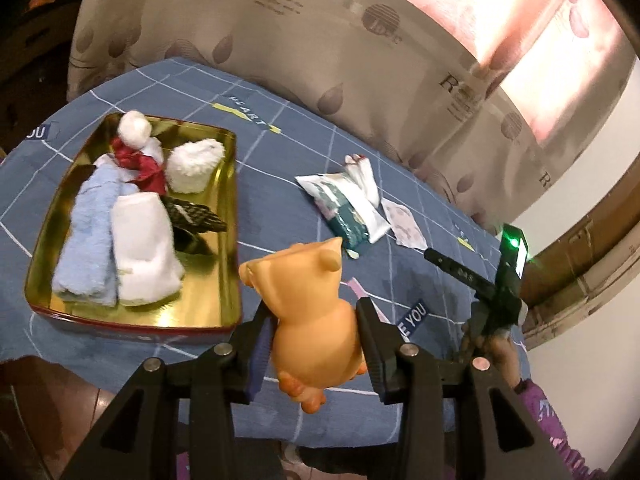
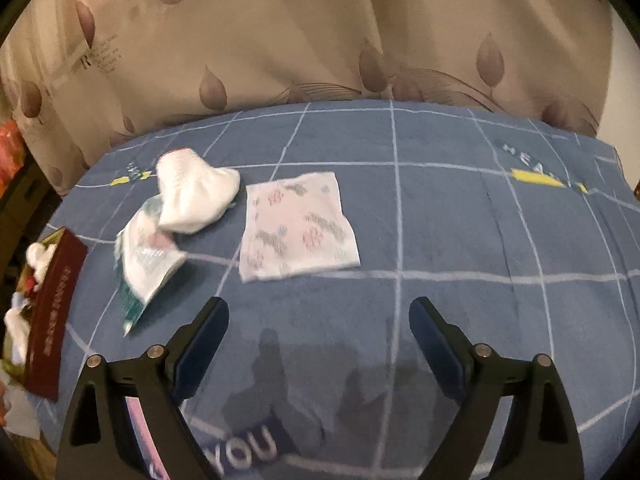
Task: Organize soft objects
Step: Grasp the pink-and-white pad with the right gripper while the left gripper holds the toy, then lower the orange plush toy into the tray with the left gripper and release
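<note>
We held the orange squeeze toy [image 1: 316,320] in the left gripper [image 1: 314,320], its jaws closed against the toy's flanks, one on either side of the belly, with the head pointing away from us. We judged that grip to be chosen because the body is the widest, softest part, so the pads could sink in without the toy slipping. It hung above the blue checked cloth [image 1: 304,168], just beside the near right corner of the gold tin [image 1: 230,216], at about ten o'clock from the toy. The tin already carried a pale blue towel [image 1: 86,236] and a white towel [image 1: 140,248] lying side by side, a dark ribbed piece [image 1: 196,216] at their far end, then a red cloth [image 1: 140,168], a fluffy white roll [image 1: 194,166] and a white pompom [image 1: 136,130] at the back. We took the free gold floor at the near right as the likely spot for the toy.

The right gripper [image 2: 318,344] hovered with its jaws spread wide and nothing between them. Ahead of it, at twelve o'clock, lay a flat patterned cloth [image 2: 298,226]; at eleven o'clock, a white-and-teal packet [image 2: 146,264] with a white sock [image 2: 192,196] resting partly on it. These were apart from the tin, so we judged them yet to be gathered. Beyond hung a beige curtain [image 2: 280,40].
</note>
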### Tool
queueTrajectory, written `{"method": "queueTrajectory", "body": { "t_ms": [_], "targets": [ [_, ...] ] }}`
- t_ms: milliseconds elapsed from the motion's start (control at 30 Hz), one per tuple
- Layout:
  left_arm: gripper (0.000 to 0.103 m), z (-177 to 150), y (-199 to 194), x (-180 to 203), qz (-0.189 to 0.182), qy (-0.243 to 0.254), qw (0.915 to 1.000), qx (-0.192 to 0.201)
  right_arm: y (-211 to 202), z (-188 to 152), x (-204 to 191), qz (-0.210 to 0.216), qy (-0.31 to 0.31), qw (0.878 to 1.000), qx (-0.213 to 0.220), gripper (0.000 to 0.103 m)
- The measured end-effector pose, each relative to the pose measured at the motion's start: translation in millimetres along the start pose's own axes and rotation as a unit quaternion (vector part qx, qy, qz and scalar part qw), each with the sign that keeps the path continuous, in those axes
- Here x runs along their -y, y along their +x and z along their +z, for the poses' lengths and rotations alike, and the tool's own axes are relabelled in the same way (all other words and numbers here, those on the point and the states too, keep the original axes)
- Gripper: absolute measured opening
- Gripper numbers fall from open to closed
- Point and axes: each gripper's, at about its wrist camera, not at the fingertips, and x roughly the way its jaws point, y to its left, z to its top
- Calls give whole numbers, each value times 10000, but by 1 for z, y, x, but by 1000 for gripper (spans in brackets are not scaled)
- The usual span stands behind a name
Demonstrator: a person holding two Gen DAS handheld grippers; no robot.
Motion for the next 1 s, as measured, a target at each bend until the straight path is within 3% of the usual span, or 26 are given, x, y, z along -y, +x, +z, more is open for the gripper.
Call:
{"method": "queueTrajectory", "body": {
  "t_ms": [333, 567, 633, 700, 733, 767, 800, 1000],
  "targets": [
    [42, 4, 6, -18, 95, -40, 9999, -25, 40, 34, -18, -25, -87, 9998, -188, 90],
    [43, 5, 13, -29, 163, -99, 9998, -101, 68, 40, -20, -187, -172, 9988, -417, 90],
    [43, 6, 12, -30, 182, -100, 9998, -82, 69, 40, -22, -262, -261, 9986, -374, 81],
    [43, 6, 11, -31, 204, -90, 9997, -54, 68, 40, -26, -294, -443, 9981, -318, 52],
    [43, 7, 11, -31, 216, -87, 9997, -51, 66, 40, -28, -333, -526, 9976, -317, 43],
    [43, 7, 10, -31, 224, -98, 9997, -45, 65, 41, -29, -321, -558, 9973, -343, 21],
    [43, 7, 9, -32, 218, -127, 9997, -36, 61, 41, -31, -279, -574, 9973, -370, 14],
    [44, 7, -10, -34, 321, -74, 9993, 147, 16, 9, -33, 39, -565, 9983, -158, 10]
  ]
}}
